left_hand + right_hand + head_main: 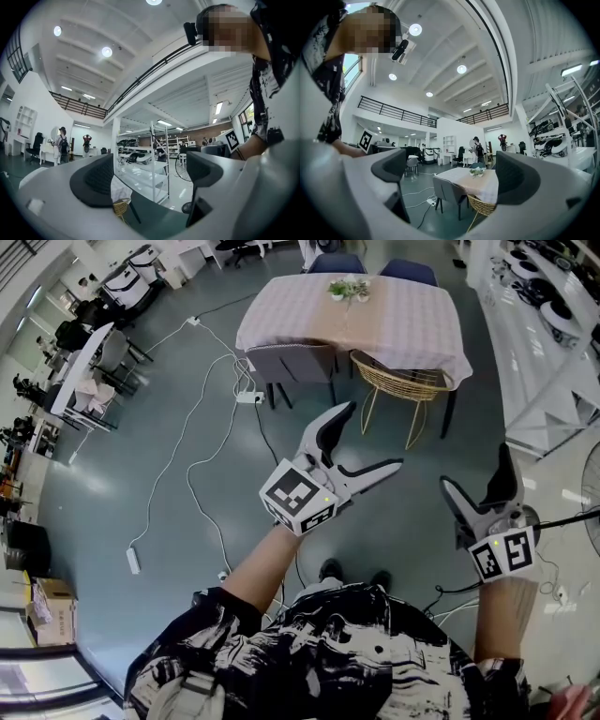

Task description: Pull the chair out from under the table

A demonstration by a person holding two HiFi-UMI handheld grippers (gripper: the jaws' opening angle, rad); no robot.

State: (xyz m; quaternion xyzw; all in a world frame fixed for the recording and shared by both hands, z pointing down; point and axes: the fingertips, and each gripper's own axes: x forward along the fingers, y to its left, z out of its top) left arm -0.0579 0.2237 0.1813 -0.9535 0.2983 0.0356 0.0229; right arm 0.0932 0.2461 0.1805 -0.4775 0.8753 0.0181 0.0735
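Observation:
A table (412, 334) under a pale checked cloth stands far ahead in the head view. A grey chair (291, 362) is tucked under its near left side, with a wicker chair (398, 385) on gold legs next to it. Both grippers hover well short of them, over the floor. My left gripper (373, 436) is open and empty, as is my right gripper (475, 468). The right gripper view looks between its spread jaws (450, 176) at the grey chair (449, 191), wicker chair (482, 206) and table (461, 179). The left gripper (150, 176) faces white shelving, with a corner of the wicker chair (121, 206) showing.
Two blue chairs (337, 263) stand at the table's far side and a small plant (349, 287) sits on top. White cables and a power strip (248, 397) lie on the floor at left. White shelving (544, 343) lines the right, a fan (592, 493) stands beside it, and desks (80, 367) are at far left.

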